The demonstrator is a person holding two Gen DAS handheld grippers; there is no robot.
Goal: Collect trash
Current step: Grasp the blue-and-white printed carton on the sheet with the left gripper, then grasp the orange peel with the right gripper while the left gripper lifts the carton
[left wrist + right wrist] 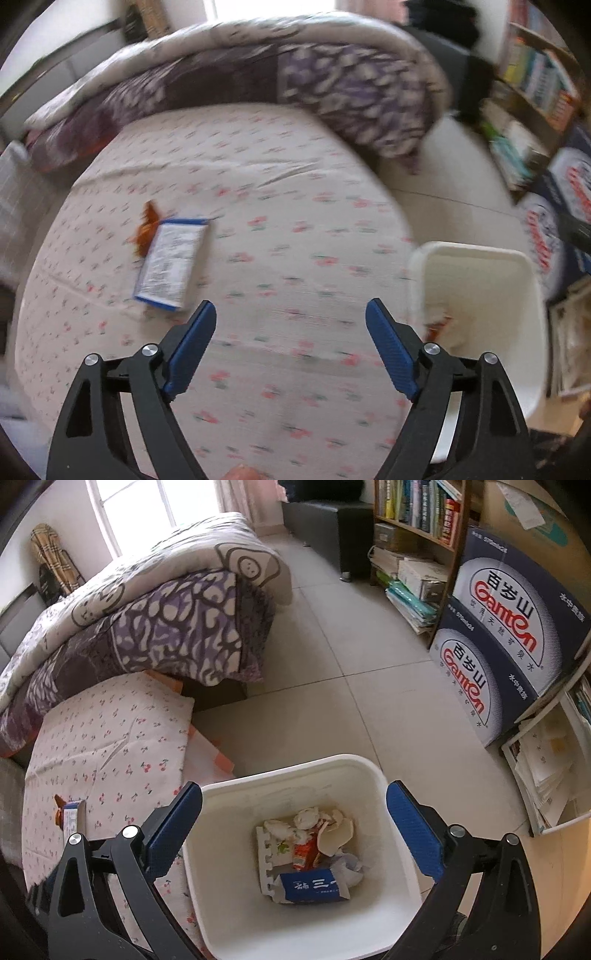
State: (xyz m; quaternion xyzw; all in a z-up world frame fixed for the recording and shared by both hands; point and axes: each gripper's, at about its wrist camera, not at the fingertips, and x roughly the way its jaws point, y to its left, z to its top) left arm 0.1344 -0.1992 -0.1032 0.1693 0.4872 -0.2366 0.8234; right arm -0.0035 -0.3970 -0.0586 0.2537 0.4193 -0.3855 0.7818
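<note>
A flat white-and-blue packet [170, 263] lies on the flowered bed sheet [258, 221], with an orange wrapper [147, 227] tucked against its far left edge. My left gripper [291, 314] hovers open over the sheet, to the right of the packet, with nothing between its jaws. The white bin [369, 775] stands on the floor beside the bed; it holds crumpled paper, a red wrapper and a blue carton [314, 886]. My right gripper [294, 795] is open above the bin, empty. The same packet [72, 818] shows at the left in the right wrist view, the bin [532, 295] at the right in the left wrist view.
A folded purple-and-white quilt [177, 620] covers the far half of the bed. Stacked dark water boxes [495, 642] and a bookshelf [417, 528] line the right side, with a paper tray [546, 771] below. Tiled floor [351, 657] lies between bed and shelf.
</note>
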